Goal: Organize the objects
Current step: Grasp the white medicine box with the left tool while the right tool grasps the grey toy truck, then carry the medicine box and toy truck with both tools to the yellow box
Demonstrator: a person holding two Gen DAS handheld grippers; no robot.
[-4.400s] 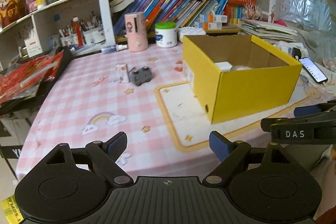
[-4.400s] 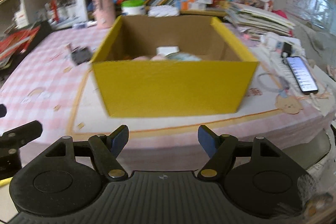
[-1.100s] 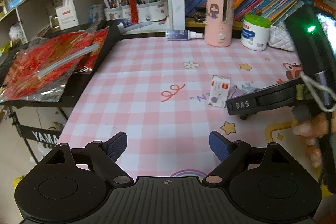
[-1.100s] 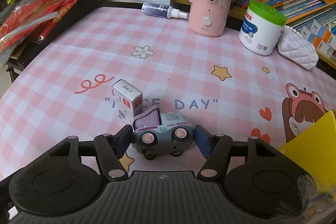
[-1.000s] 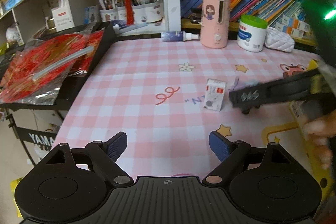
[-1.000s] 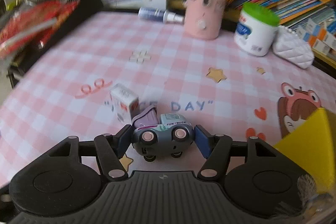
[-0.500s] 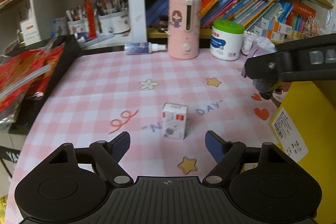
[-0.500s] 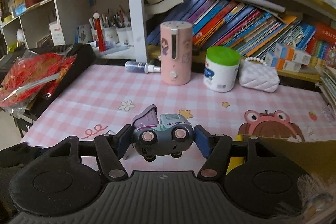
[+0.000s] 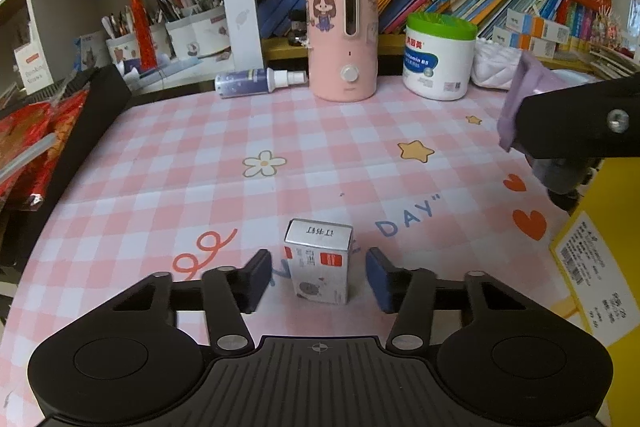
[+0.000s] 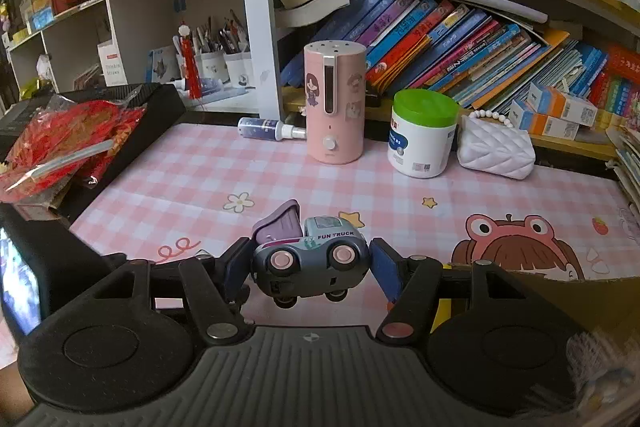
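Note:
My left gripper [image 9: 318, 277] is open, its fingers on either side of a small white staple box [image 9: 319, 261] standing on the pink checked tablecloth, with gaps on both sides. My right gripper [image 10: 308, 269] is shut on a grey toy truck [image 10: 310, 259] with a raised purple flap, held in the air above the table. The truck also shows in the left wrist view [image 9: 560, 171] at the right, under the right gripper's finger [image 9: 576, 125]. The yellow cardboard box [image 9: 592, 259] stands at the right; its rim [image 10: 532, 291] lies just below the truck.
At the back stand a pink humidifier [image 9: 342, 33], a green-lidded tub [image 9: 440, 57], a spray bottle [image 9: 256, 81] and a white purse [image 10: 494, 147]. A black tray with red packets [image 10: 60, 139] lies at the left. Bookshelves rise behind.
My right gripper has lifted the truck off the table and carried it right toward the yellow box. My left gripper has moved forward around the staple box and narrowed its opening.

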